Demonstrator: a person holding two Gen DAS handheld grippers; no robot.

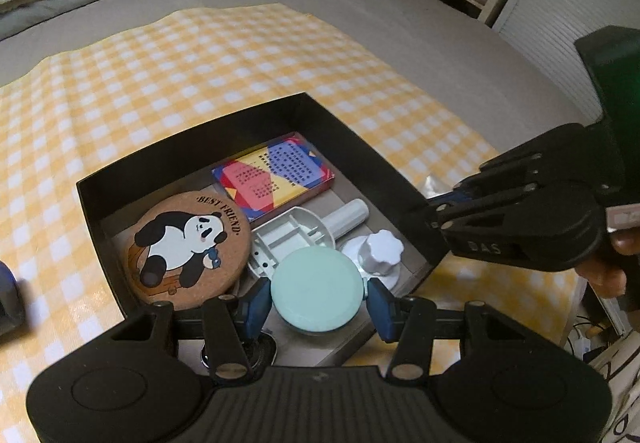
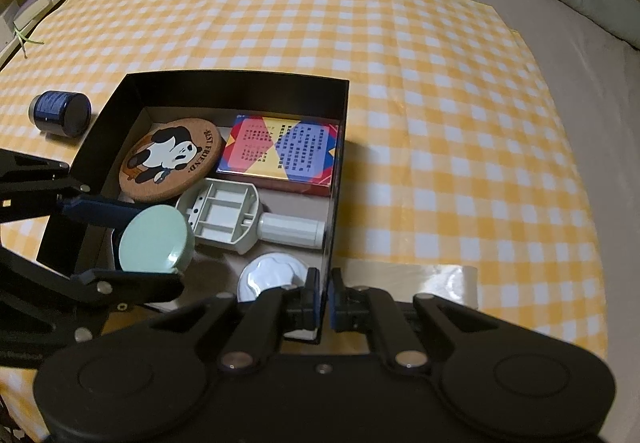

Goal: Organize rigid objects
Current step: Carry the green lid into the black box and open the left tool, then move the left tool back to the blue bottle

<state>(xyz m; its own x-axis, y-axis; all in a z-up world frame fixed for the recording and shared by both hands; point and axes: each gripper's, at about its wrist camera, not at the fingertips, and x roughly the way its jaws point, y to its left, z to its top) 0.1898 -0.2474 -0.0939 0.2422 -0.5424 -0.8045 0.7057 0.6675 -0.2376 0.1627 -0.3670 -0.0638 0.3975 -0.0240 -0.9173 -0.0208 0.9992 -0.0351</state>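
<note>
Left wrist view: black box (image 1: 280,115) on the checked cloth (image 1: 160,63); the left gripper (image 1: 316,301) clamps a mint round lid (image 1: 316,289) squarely between its pads above the box's near edge. The right gripper (image 2: 324,301) pinches the box's right wall.

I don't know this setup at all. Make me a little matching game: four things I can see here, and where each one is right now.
Things:
1. mint green disc
2. panda coaster
3. dark blue jar
4. black box wall

Places:
a. lying on its side on the checked cloth, outside the box
b. pinched by the right gripper's fingers
c. held between the left gripper's fingers, above the box
d. inside the box, next to the colourful card pack

Pairs: 1-c, 2-d, 3-a, 4-b
</note>
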